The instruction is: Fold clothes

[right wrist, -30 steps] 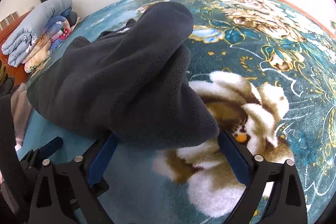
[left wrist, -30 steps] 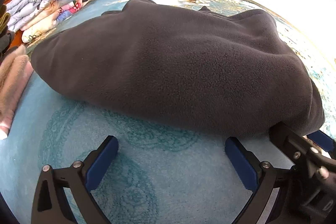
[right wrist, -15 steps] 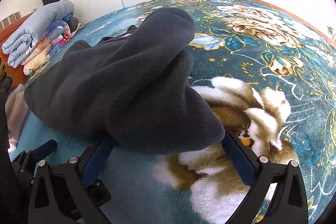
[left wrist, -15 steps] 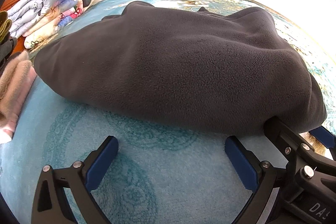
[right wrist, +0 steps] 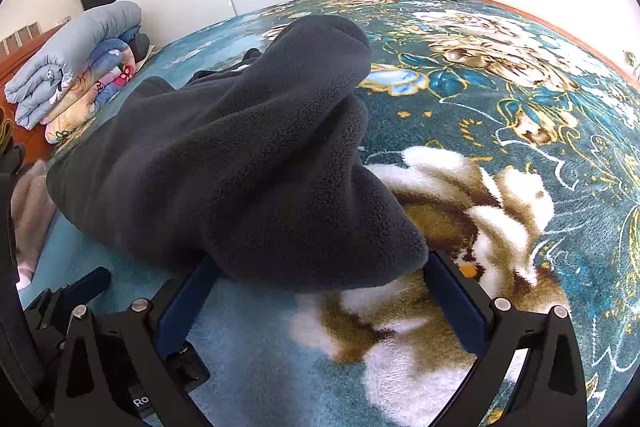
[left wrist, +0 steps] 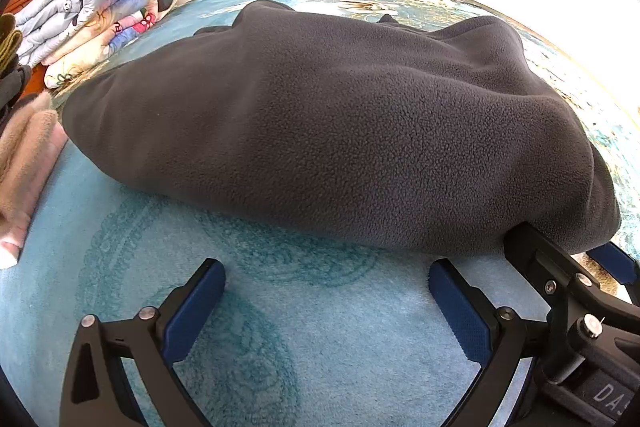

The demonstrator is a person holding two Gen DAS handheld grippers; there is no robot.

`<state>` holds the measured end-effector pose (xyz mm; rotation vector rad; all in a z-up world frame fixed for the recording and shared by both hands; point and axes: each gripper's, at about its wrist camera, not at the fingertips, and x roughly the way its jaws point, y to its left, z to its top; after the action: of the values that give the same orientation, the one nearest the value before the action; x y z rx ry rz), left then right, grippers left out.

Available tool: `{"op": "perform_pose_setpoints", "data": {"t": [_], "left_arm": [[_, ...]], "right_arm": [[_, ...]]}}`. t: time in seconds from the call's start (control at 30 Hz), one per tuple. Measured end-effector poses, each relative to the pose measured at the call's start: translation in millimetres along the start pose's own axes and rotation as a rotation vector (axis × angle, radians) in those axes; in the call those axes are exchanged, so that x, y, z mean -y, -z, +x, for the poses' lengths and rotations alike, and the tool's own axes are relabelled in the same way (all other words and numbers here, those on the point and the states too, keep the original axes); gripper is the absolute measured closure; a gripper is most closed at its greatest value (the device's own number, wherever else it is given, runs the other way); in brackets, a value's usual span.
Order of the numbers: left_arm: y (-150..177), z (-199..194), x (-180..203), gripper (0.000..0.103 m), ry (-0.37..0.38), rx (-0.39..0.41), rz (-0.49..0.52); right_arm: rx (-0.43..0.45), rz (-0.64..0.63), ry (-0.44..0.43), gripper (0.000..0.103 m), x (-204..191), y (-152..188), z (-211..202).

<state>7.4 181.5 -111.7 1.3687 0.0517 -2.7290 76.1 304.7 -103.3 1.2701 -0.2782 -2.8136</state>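
Note:
A dark grey fleece garment [left wrist: 340,131] lies bunched and folded over on a teal flowered blanket [left wrist: 280,315]. It also fills the middle of the right wrist view [right wrist: 248,179]. My left gripper [left wrist: 326,291] is open and empty, its blue pads just short of the garment's near edge. My right gripper [right wrist: 320,279] is open, with the garment's near corner lying between its two fingers; the jaws stand wide apart around the cloth. The right gripper also shows at the lower right of the left wrist view [left wrist: 560,283].
Folded quilts [left wrist: 92,27] are stacked at the far left; they also show in the right wrist view [right wrist: 72,67]. A pink and beige folded cloth [left wrist: 24,163] lies at the left edge. A wooden bed edge [right wrist: 520,3] runs at the far right.
Both grippers have crept forward toward the garment's near edge. The right gripper's fingers now sit further around the garment's corner. The garment has not visibly moved.

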Motion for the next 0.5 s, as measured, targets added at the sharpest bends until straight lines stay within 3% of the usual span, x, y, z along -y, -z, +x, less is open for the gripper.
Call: {"op": "perform_pose_setpoints", "data": {"t": [0.5], "left_arm": [[-0.2, -2.2, -7.2, 0.0, 0.014, 0.005, -0.01]], "right_arm": [[0.001, 0.003, -0.004, 0.0, 0.9, -0.3, -0.4]]}}
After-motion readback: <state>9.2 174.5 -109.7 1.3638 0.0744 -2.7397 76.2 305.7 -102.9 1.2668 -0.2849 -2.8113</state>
